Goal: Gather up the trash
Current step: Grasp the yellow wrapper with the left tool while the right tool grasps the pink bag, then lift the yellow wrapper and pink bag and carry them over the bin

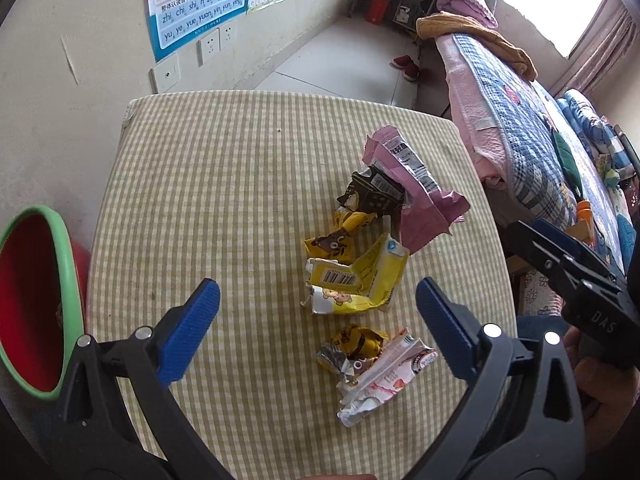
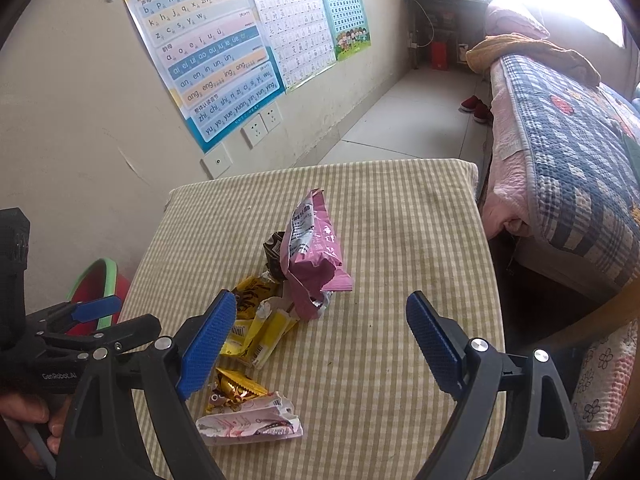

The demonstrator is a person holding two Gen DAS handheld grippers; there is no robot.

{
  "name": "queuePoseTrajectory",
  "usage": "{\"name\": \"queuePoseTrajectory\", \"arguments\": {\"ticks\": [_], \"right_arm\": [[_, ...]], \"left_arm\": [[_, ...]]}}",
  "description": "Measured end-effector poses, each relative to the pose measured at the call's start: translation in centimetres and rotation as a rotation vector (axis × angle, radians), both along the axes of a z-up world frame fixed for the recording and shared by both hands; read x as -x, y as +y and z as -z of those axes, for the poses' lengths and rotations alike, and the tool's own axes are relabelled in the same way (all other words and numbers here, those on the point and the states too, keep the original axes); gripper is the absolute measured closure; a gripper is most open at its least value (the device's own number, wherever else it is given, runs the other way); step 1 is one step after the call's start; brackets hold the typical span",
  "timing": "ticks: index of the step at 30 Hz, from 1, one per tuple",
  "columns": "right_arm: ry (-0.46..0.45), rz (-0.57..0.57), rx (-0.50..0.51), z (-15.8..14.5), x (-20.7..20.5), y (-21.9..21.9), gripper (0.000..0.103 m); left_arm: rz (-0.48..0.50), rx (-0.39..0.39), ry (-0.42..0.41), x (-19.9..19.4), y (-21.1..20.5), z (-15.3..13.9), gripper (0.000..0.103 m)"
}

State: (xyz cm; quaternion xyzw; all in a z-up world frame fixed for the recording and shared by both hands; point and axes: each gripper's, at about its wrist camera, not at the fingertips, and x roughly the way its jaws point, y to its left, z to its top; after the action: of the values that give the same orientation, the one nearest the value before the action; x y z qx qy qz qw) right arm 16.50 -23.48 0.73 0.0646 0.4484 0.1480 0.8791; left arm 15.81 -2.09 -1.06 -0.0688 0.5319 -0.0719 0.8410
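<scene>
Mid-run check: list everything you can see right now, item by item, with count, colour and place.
pink bag: 1, pink, far end of the wrapper pile
dark wrapper: 1, black-brown, against the pink bag
yellow wrappers: several, yellow, mid pile
gold wrapper: 1, gold-brown, near end
white wrapper: 1, white-pink, nearest, touching the gold wrapper
table: 1, green-cream check cover, under the pile
bin: 1, red with green rim, left of the table
posters: three, mainly blue, wall
sockets: 2, white, under the posters
bed: 1, blue-pink quilt, right
shoes: 1 pair, red, floor
left gripper: open, above the pile
right gripper: open, above the pile
</scene>
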Motion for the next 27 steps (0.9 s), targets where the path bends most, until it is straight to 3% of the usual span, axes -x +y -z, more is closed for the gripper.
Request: {"name": "queuePoseTrajectory", "arguments": {"ticks": [9,15,19,23,27], "right_arm": [[0.06,-0.008,-0.012,3.5,-4.5,1.5,0.022],[0.114,-0.016,-0.028,5.7,-5.9,1.6,0.036],[0.141,-0.013,-0.051,6.6,-6.3,1.1,0.05],[0.143,-0.016,-0.071,6.8,-6.2,0.8,0.05],[0.132,-0.004,-0.078,6.6,-6.0,0.5,0.051]], "left_arm": [[0.099,-0.051,0.056,-4.6,-1.0,4.6,0.022],[0.119,-0.034,0.107,-6.0,-1.4,7.3,0.03],[0.139,-0.018,0.127,-6.8,-2.1,8.5,0.041],[0.156,-0.02,0.127,-7.2,-2.7,9.1,0.06],[0.154,-0.013,0.116,-7.2,-2.7,8.8,0.066]]}}
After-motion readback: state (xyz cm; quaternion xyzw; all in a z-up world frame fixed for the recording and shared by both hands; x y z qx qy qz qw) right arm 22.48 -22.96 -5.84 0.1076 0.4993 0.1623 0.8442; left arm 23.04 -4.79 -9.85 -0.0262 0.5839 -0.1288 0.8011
